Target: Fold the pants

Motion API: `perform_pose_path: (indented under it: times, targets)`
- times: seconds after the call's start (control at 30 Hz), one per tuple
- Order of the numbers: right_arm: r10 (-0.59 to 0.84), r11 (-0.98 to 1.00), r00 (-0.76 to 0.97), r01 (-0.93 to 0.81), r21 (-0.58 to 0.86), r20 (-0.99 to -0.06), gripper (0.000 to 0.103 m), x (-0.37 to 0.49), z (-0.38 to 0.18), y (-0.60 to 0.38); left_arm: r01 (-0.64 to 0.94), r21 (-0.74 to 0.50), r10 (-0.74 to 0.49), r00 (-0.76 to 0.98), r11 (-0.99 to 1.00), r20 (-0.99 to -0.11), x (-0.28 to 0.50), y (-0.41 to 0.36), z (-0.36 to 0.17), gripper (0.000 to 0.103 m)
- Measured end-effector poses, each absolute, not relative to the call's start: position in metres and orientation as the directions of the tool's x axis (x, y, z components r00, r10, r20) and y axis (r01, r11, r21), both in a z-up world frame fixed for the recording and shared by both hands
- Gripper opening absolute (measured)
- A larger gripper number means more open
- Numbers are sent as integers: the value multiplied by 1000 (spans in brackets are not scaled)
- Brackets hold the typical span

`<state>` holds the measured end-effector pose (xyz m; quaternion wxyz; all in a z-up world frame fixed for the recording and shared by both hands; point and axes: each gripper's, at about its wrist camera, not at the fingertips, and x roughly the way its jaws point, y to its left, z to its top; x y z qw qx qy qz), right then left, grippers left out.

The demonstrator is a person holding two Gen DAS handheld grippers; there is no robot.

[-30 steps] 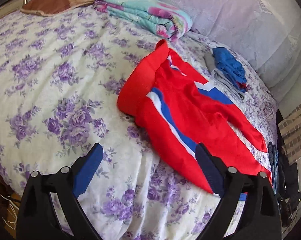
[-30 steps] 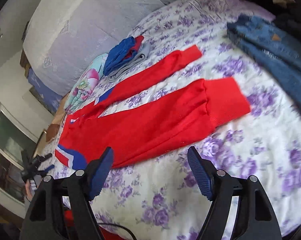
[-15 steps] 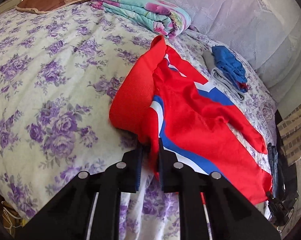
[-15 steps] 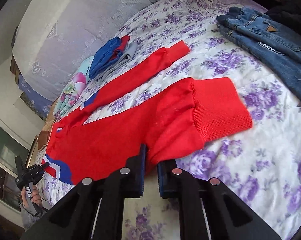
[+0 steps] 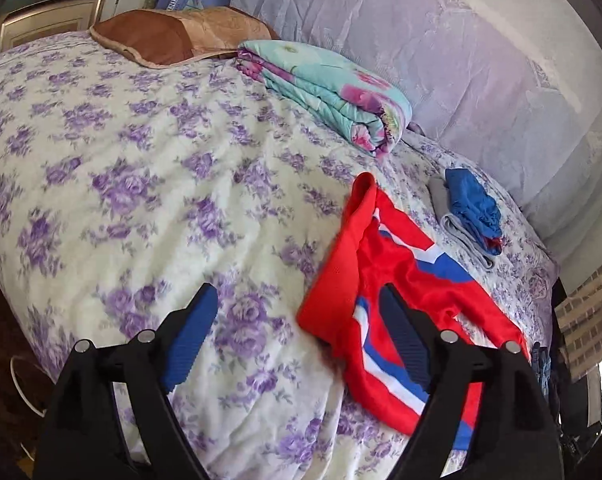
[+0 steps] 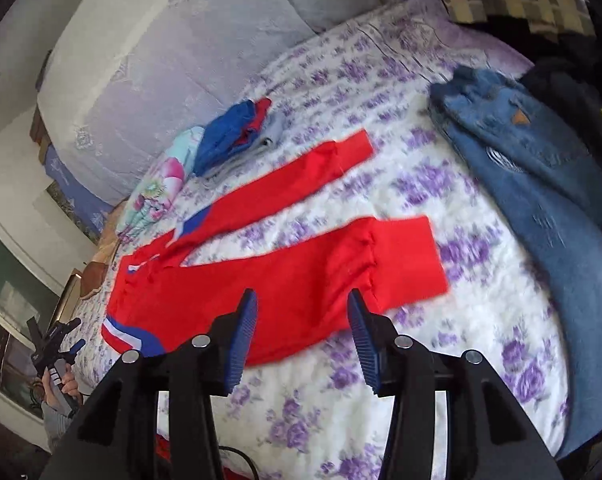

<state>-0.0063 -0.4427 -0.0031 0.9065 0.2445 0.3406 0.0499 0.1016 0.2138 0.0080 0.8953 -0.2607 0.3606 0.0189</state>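
Two grippers, left gripper (image 5: 301,332) and right gripper (image 6: 301,336), hover with jaws opening, nothing between them. Red pants (image 6: 301,280) lie mid-frame on the purple-flowered bedspread (image 5: 141,200); a padded headboard (image 5: 461,60) fills the upper right of the left view, jeans (image 6: 541,200) at right.

Red track pants with blue-and-white stripes (image 6: 285,280) lie spread on the purple-flowered bedspread (image 6: 421,380), legs apart. Beyond them sits a small folded blue-and-grey clothes pile (image 6: 237,136); left of that, a folded floral quilt (image 5: 333,92). Blue denim jeans (image 6: 541,200) lie right.

Red pants (image 6: 285,280), purple-flowered white bedspread (image 5: 161,184)
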Motion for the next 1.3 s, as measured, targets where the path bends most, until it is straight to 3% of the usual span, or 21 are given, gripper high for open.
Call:
perform_pose_path:
  times: [0.1, 0.2, 0.37, 0.53, 0.6, 0.63, 0.67, 0.73, 0.9, 1.0, 1.07, 1.13, 1.2, 1.27, 1.3]
  targets:
    - [310, 888, 779, -33, 459, -545, 47, 19, 20, -419, -145, -404, -171, 741, 903, -649, 143, 206, 21, 80]
    - [386, 870, 768, -120, 478, -511, 59, 44, 31, -393, -49, -376, -229, 719, 925, -656, 195, 193, 23, 80]
    - [425, 882, 717, -192, 430, -552, 63, 75, 37, -354, 37, -306, -251, 671, 951, -698, 274, 171, 9, 80]
    - [432, 889, 685, -212, 407, -587, 63, 106, 37, -339, 80, -372, -344, 593, 925, -728, 317, 165, -16, 78]
    - [439, 888, 682, -227, 401, -585, 63, 120, 37, -334, 99, -389, -371, 578, 916, -727, 325, 163, -26, 61]
    - [439, 889, 681, -235, 393, -585, 63, 129, 37, -331, 115, -406, -397, 560, 907, -728, 330, 162, -32, 38]
    - [442, 889, 682, -243, 389, -583, 63, 138, 36, -328, 111, -407, -396, 559, 906, -728, 332, 162, -37, 26]
    - [476, 872, 670, -277, 403, -570, 63, 159, 34, -324, 117, -423, -409, 571, 899, -712, 334, 164, -44, 16]
    - [566, 824, 586, -390, 411, -580, 69, 227, 20, -308, 124, -502, -471, 591, 856, -656, 331, 179, -51, 15]
    - [573, 812, 578, -494, 309, -581, 75, 263, 13, -297, 122, -512, -479, 585, 850, -655, 333, 180, -52, 15]
    - [530, 813, 564, -550, 190, -633, 75, 287, 8, -284, 124, -493, -465, 585, 861, -664, 334, 177, -50, 15]
    - [468, 811, 533, -576, 103, -705, 73, 313, 0, -272, 137, -459, -446, 585, 878, -677, 338, 172, -45, 15]
    - [456, 784, 488, -616, 77, -744, 61, 334, -10, -264, 148, -432, -431, 584, 890, -688, 342, 167, -41, 15]
    - [457, 750, 426, -657, 80, -781, 42, 353, -21, -257, 160, -412, -423, 583, 897, -694, 347, 163, -41, 15]
    - [459, 738, 401, -669, 89, -793, 41, 361, -27, -255, 162, -408, -421, 583, 899, -695, 348, 162, -42, 15]
